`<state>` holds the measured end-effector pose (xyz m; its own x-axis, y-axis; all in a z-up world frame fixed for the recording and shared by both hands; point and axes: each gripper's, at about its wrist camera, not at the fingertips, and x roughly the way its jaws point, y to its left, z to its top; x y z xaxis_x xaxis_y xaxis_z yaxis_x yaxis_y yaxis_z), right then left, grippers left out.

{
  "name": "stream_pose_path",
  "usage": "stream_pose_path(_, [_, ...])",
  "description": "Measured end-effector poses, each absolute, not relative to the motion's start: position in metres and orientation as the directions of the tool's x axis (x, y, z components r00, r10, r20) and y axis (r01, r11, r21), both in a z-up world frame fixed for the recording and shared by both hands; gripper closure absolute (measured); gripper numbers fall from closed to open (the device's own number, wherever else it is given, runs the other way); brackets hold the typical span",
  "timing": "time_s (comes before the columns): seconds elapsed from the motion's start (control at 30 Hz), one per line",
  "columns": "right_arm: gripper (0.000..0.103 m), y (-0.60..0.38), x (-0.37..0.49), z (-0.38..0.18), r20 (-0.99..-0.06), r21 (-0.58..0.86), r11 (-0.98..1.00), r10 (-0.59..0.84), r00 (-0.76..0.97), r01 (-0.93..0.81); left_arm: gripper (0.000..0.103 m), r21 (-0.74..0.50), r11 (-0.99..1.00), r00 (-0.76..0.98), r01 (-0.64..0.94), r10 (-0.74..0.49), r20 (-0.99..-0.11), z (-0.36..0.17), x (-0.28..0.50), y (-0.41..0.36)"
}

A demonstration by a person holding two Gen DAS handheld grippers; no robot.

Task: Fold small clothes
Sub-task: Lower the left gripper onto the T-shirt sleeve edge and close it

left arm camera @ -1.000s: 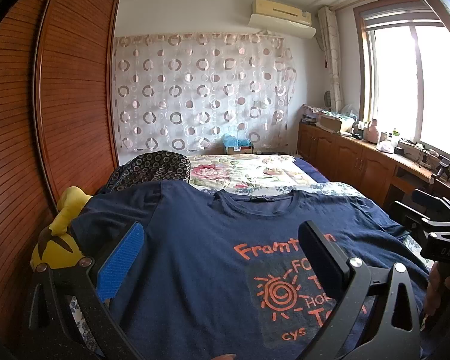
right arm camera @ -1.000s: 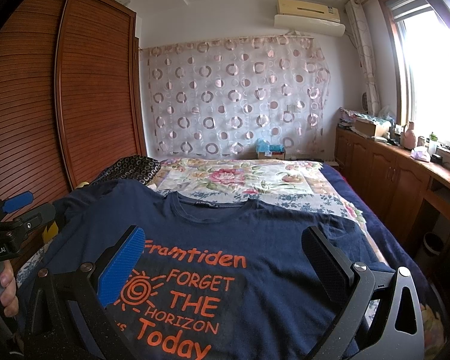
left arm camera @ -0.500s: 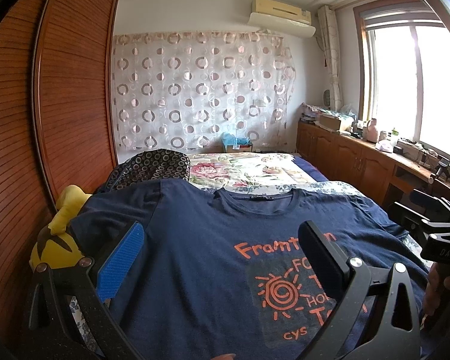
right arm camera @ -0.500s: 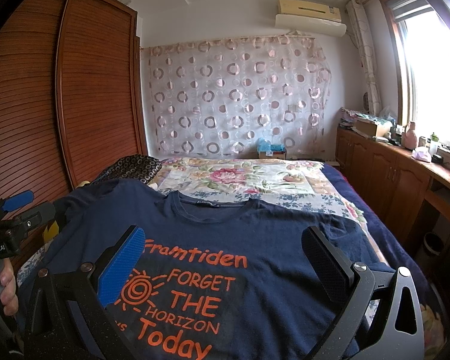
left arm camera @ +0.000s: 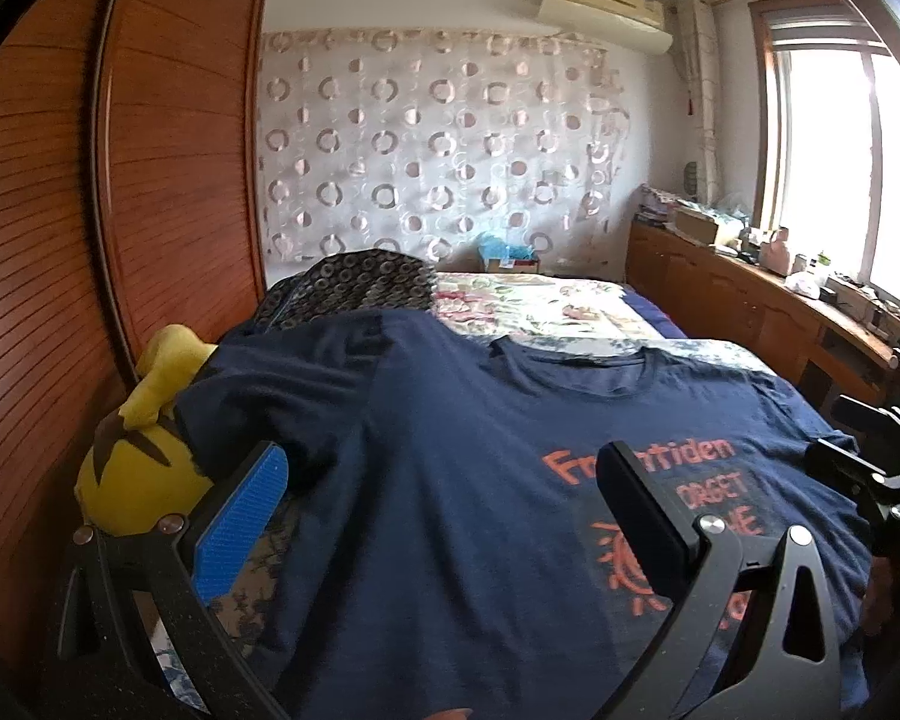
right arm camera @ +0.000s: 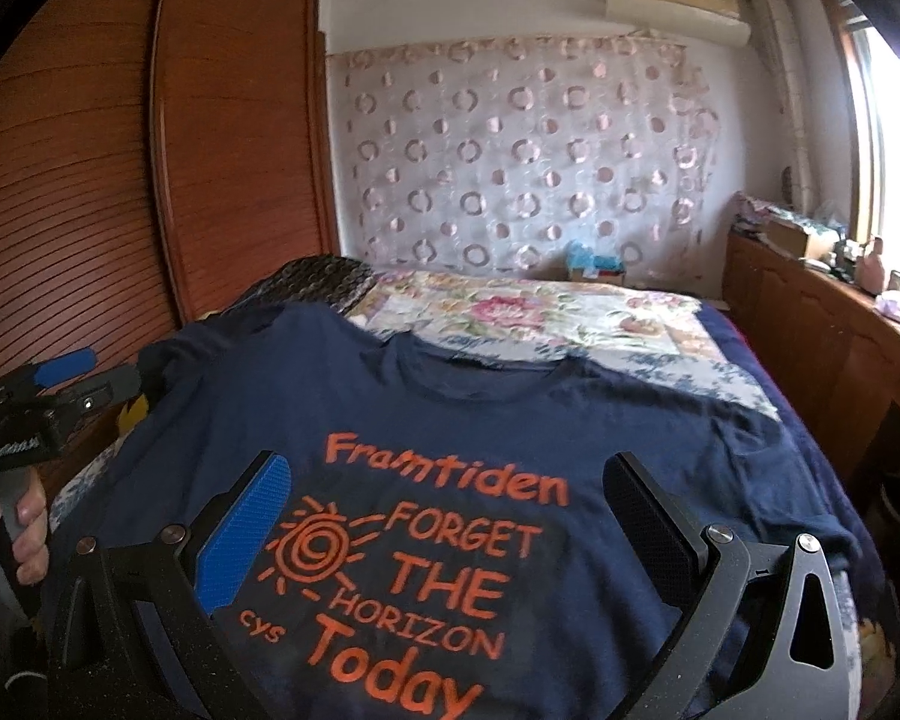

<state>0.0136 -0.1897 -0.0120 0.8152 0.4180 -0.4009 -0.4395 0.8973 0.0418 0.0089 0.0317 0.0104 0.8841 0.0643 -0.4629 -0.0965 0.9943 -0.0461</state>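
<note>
Left tongs (left arm camera: 444,498): spread wide, gripping nothing; one finger faced with a ribbed blue pad (left arm camera: 240,531), the other with a black textured pad; poised over the left half of the shirt.
Right tongs (right arm camera: 444,510): likewise spread, empty; same blue and black pads; poised over the printed chest.
T-shirt (right arm camera: 450,420): navy knit, laid flat, front up on the bed, round ribbed collar toward the far end; orange lettering and a spiral sun printed on the chest; left sleeve draped over the plush.
Bed (right arm camera: 528,318): covered with a floral quilt, pale with pink blooms.
Plush toy (left arm camera: 132,468): yellow, rounded, soft, at the bed's left edge, beside the wardrobe.
Wardrobe (left arm camera: 168,138): reddish wood, horizontally slatted doors.
</note>
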Motion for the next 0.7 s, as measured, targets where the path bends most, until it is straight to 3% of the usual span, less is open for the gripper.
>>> stream_pose_path(0.63, [0.000,-0.182,0.044,-0.006,-0.453,0.004,0.826,0.504,0.736,-0.563,0.000,-0.057,0.984,0.858,-0.167,0.116,-0.500,-0.014,0.033,0.140])
stream_pose_path(0.7, [0.000,-0.182,0.046,-0.008,-0.460,0.001,0.819,0.509,0.727,-0.573,0.004,-0.060,0.985,0.855,-0.162,0.109,-0.507,-0.016,0.038,0.150])
